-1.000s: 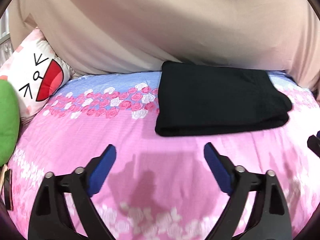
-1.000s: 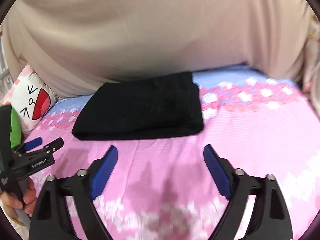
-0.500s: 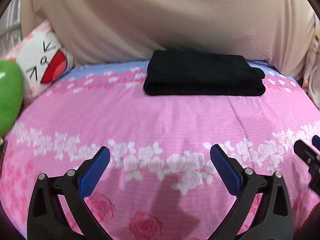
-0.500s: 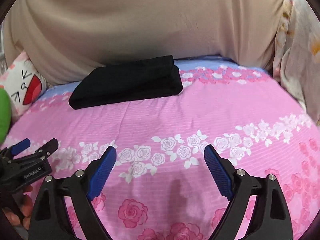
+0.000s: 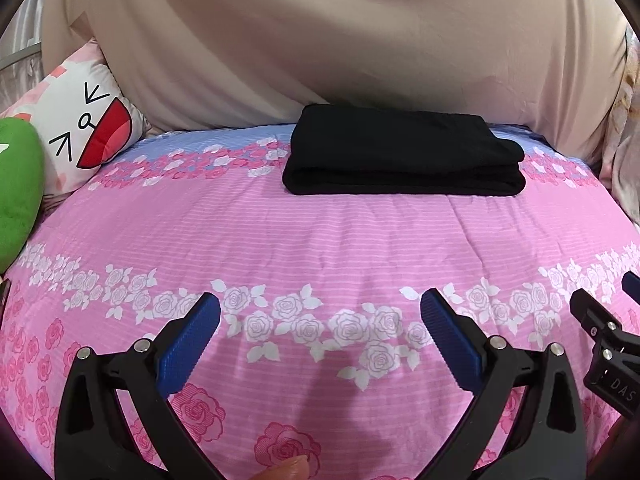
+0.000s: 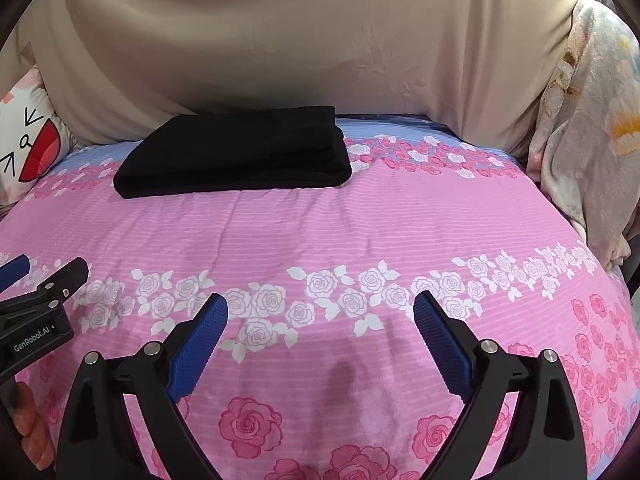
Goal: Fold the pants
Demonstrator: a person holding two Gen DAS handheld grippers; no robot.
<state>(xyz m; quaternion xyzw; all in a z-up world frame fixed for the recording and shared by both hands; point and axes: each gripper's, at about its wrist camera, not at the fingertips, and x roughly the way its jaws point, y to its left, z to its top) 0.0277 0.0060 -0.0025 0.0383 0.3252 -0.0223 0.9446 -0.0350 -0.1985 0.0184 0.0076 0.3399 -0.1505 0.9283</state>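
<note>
We count one pair of black pants, folded into a flat rectangular bundle. It lies on the bed at the far edge of the pink rose-print quilt, on the blue band just in front of the beige draped cloth. Its long axis runs across the bed from side to side, the doubled fold edge facing us.

We count two hand-held grippers. The left hand-held gripper hovers over the near quilt, its blue pads spread wide, nothing between them. The right hand-held gripper hovers likewise, spread wide and empty. Both sit well apart from the pants.

One white cushion with a cartoon face rests at the far left, one green plush just beside it. One pale floral blanket is heaped at the right.

Writing: "GenRobot.AI" reads on the left unit's body in the right wrist view; "DAS" shows on the right unit in the left wrist view.
</note>
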